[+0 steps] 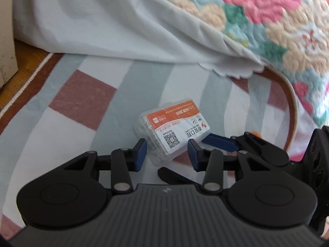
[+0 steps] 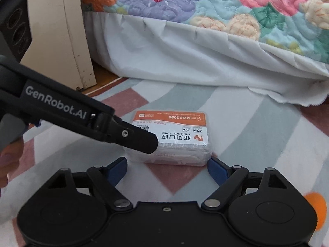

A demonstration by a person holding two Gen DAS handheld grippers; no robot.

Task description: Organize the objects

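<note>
Blue-padded left tool (image 1: pixel 167 152) flanks clear, orange-and-white-labelled box (image 1: pixel 174 127) on rug (image 1: pixel 82 94).

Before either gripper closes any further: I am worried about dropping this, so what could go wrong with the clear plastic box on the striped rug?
1. Both the left gripper and the right gripper crowd the clear plastic box with the orange and white label; their fingers could collide.
2. The box looks tilted between the left fingers, which have a corner only; it may pivot or slip out.
3. The striped rug is soft, so pressing down may tip the box.
</note>
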